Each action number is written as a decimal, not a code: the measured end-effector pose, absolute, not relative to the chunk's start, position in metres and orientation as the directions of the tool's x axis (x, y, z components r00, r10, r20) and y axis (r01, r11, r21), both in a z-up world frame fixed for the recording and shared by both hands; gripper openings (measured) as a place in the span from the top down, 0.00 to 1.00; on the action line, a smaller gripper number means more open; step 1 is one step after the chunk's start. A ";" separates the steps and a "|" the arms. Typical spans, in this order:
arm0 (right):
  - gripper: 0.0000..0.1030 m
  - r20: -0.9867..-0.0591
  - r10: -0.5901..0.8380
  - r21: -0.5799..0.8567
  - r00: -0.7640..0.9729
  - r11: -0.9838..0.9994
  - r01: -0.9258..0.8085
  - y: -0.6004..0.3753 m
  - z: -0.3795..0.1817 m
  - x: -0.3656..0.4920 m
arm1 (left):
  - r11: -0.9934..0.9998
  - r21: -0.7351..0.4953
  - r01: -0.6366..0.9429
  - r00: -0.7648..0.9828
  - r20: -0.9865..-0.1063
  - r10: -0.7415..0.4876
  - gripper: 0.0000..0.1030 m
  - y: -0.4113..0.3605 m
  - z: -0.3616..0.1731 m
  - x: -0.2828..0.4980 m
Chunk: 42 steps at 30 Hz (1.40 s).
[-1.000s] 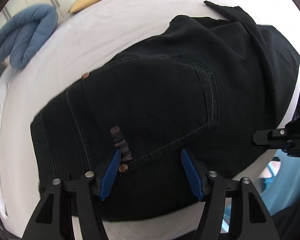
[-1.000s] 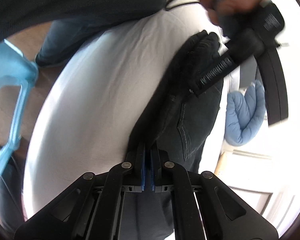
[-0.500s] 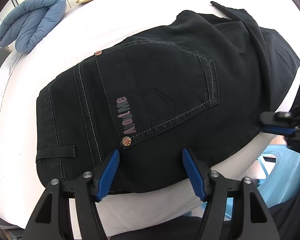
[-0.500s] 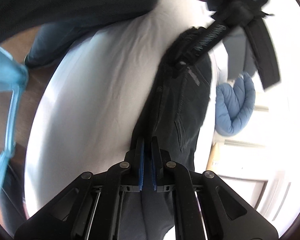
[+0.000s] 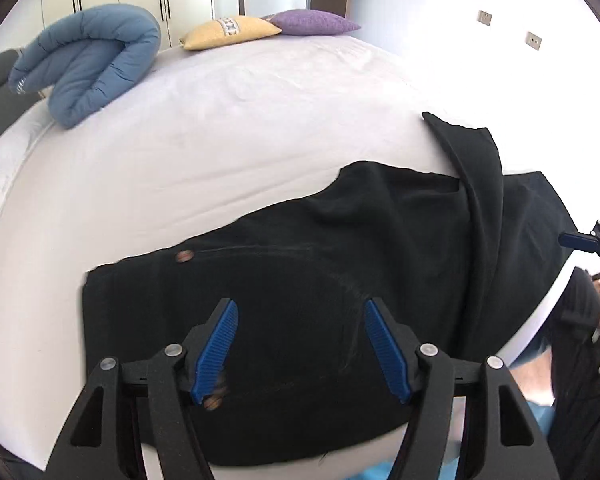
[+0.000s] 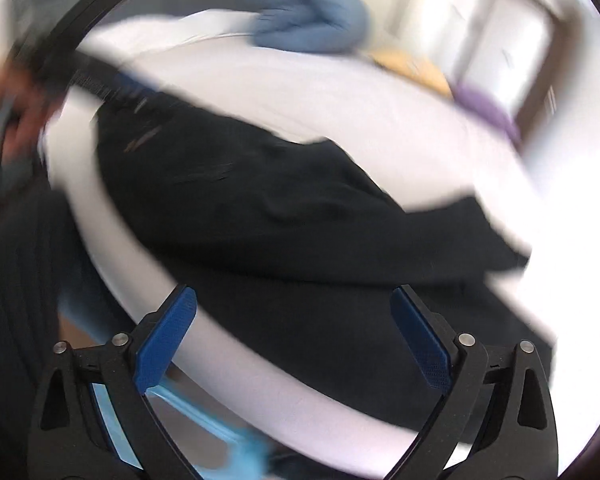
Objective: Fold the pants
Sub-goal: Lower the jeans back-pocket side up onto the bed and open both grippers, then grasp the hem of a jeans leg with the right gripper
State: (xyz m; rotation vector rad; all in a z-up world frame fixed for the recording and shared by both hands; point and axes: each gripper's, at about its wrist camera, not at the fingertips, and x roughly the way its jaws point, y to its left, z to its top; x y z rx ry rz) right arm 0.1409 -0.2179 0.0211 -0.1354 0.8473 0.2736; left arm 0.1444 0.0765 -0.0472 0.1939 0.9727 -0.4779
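Broad bare sheet (image 5: 228,152) beyond the pants (image 5: 320,280) — blue duvet roll (image 5: 88,60) and pillows (image 5: 232,32) only at the far edge

You see the pants (image 5: 300,280) as matt black denim with faint stitching and dull copper rivets. The bed (image 5: 220,140) wears a smooth white cotton sheet, lightly creased. Your left gripper (image 5: 300,344) is matt black plastic with ribbed blue pads (image 5: 216,344) and shiny metal screws. The duvet (image 5: 88,60) is puffy quilted blue cloth.
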 end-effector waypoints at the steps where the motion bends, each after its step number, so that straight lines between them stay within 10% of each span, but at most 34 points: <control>1: 0.17 -0.761 0.210 0.080 0.614 0.969 -0.233 -0.240 0.025 0.153 | 0.881 -0.073 0.468 0.453 -0.836 -0.310 0.33 0.067 -0.057 0.149; 9: 0.37 -0.780 0.208 0.317 0.590 0.945 0.087 -0.393 0.058 0.270 | 0.907 -0.089 0.413 0.385 -0.885 -0.262 0.32 0.057 -0.131 0.139; 30: 0.37 -0.967 -0.134 -0.056 0.219 0.943 0.328 -0.407 -0.046 0.505 | 0.912 -0.089 0.399 0.411 -0.872 -0.265 0.32 0.060 -0.128 0.138; 34: 0.84 -0.964 -0.117 -0.043 0.238 0.954 0.298 -0.415 -0.038 0.509 | 0.914 -0.090 0.395 0.416 -0.870 -0.265 0.32 0.060 -0.127 0.137; 42: 0.97 -0.917 -0.041 0.093 0.396 0.945 0.315 -0.462 0.009 0.468 | 0.918 -0.083 0.388 0.414 -0.874 -0.255 0.31 0.060 -0.128 0.137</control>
